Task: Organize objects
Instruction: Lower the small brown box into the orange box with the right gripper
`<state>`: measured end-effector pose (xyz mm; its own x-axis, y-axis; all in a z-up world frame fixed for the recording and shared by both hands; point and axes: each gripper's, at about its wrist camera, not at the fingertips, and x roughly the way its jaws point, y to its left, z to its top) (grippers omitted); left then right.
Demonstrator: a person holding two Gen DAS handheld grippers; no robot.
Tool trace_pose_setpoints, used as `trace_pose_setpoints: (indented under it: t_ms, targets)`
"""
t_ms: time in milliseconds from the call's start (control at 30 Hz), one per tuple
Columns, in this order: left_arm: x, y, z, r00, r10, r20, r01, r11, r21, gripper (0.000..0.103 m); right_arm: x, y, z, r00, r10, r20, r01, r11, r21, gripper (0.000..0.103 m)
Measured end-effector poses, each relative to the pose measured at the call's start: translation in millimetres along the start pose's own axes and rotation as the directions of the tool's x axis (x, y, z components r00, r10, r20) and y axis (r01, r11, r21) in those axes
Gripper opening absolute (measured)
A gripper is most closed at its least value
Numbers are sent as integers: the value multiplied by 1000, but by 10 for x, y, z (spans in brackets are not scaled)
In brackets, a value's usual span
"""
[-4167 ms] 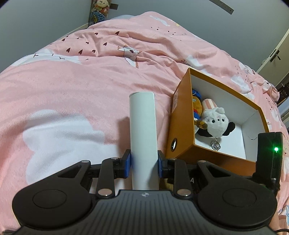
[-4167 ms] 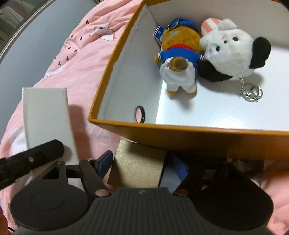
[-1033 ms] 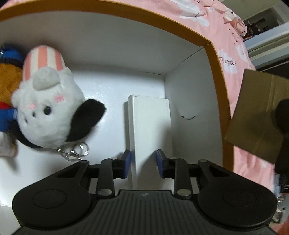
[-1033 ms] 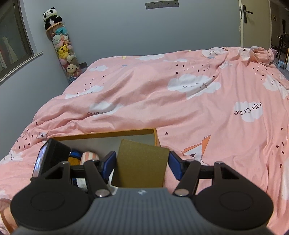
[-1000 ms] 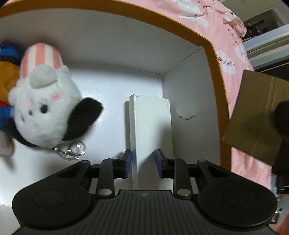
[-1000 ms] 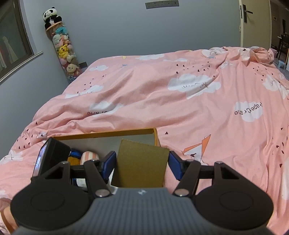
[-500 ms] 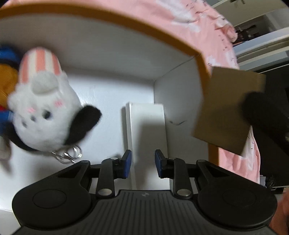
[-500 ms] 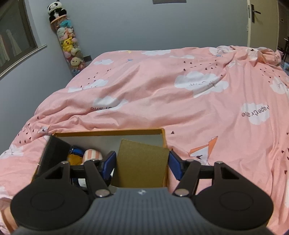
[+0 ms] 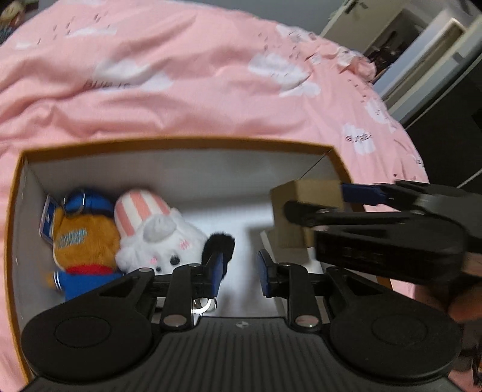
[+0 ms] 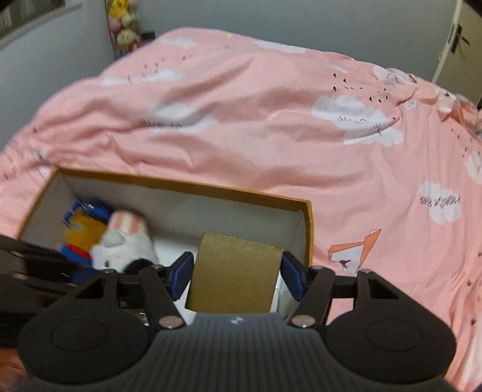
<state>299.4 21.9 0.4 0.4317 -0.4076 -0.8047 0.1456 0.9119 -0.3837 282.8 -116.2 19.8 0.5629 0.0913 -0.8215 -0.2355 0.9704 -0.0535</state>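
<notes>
An orange box [image 9: 180,143] with a white inside sits on the pink bed. It holds an orange plush [image 9: 81,241] in a blue cap and a white plush [image 9: 162,238] in a striped hat. A white box [image 9: 313,260] lies at the orange box's right end, half hidden. My left gripper [image 9: 239,267] hovers above the floor of the orange box; its jaws are closing with nothing between them. My right gripper [image 10: 236,274] is shut on a brown box [image 10: 235,265] and holds it over the orange box's [image 10: 211,188] right end, above the white box.
The pink cloud-print duvet [image 10: 271,120] spreads all around the box. A column of plush toys [image 10: 123,27] hangs in the far wall corner, and a door [image 10: 458,33] is at far right. A hand [image 9: 467,304] grips the right tool.
My left gripper has let go of the white box and risen away from it. The right gripper has carried the brown box in over the orange box's right end.
</notes>
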Motion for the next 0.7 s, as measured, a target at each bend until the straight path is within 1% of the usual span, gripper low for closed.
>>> trace_pose_setpoints:
  t_ms: [100, 233, 333, 467, 567, 700]
  targets:
    - [-33, 34, 8, 999, 9, 33, -9, 1000, 15, 29, 140, 19, 25, 999, -30, -27, 30, 999, -19, 65]
    - [-18, 155, 53, 999, 4, 33, -3, 1000, -23, 29, 261, 76, 39, 997, -68, -49, 65, 997, -51, 65]
    - [-6, 192, 58, 999, 3, 38, -1, 999, -32, 29, 320, 120, 29, 995, -90, -40, 87, 993, -80, 65]
    - [1, 215, 58, 999, -2, 46, 4, 999, -41, 29, 339, 122, 20, 996, -82, -31, 79, 993, -87, 66]
    - [-10, 239, 58, 998, -3, 56, 6, 999, -50, 29, 316, 116, 23, 996, -80, -30, 77, 994, -82, 71]
    - [-25, 276, 63, 998, -3, 63, 7, 998, -62, 29, 286, 136, -9, 996, -79, -38, 76, 994, -83, 71]
